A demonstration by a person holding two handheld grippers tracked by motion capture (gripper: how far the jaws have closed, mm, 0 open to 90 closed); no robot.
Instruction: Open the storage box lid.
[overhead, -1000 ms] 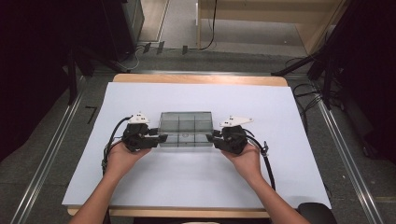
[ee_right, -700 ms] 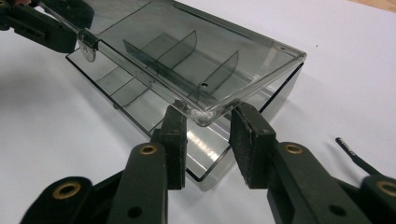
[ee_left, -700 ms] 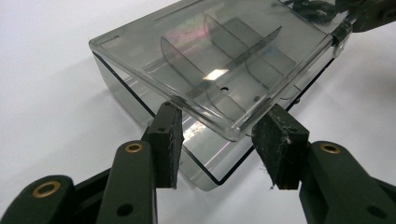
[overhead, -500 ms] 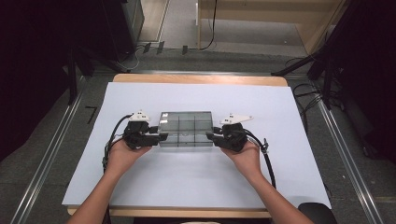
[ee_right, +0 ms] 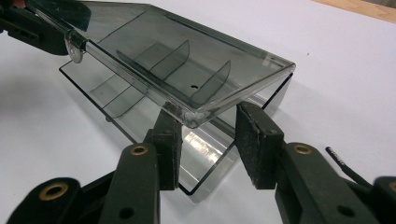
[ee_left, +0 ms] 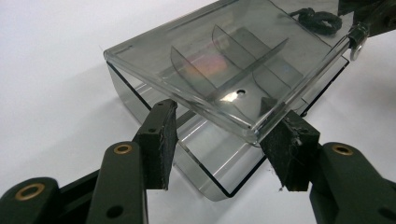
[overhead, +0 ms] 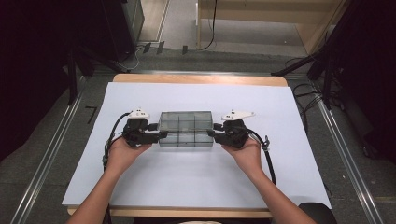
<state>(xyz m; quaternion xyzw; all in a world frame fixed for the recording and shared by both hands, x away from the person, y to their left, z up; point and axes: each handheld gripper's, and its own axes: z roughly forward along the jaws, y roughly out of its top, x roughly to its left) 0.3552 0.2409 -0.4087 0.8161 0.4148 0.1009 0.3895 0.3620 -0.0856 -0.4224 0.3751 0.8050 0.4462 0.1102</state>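
Note:
A smoky clear compartment box [overhead: 186,128] lies on the white sheet, its hinged lid [ee_left: 219,70] tilted up off the base. My left gripper [overhead: 161,135] is at its left end. There the jaws have just been opening and straddle the lid's corner [ee_left: 250,133] without pressing on it. My right gripper [overhead: 212,134] is at the right end. Its jaws have also just been opening, and the lid's other corner [ee_right: 191,119] sits between the pads [ee_right: 257,140] with a gap. Dividers [ee_right: 180,53] show through the lid.
The white sheet [overhead: 196,186] covers most of a wooden table [overhead: 201,78]. Cables trail from both grippers along my forearms [overhead: 268,163]. Metal floor rails [overhead: 42,172] run along both sides, with dark stands and cables behind the table.
Both hands keep their places at the box's ends. The box looks slightly shorter front to back than a second ago, as if the lid had tipped.

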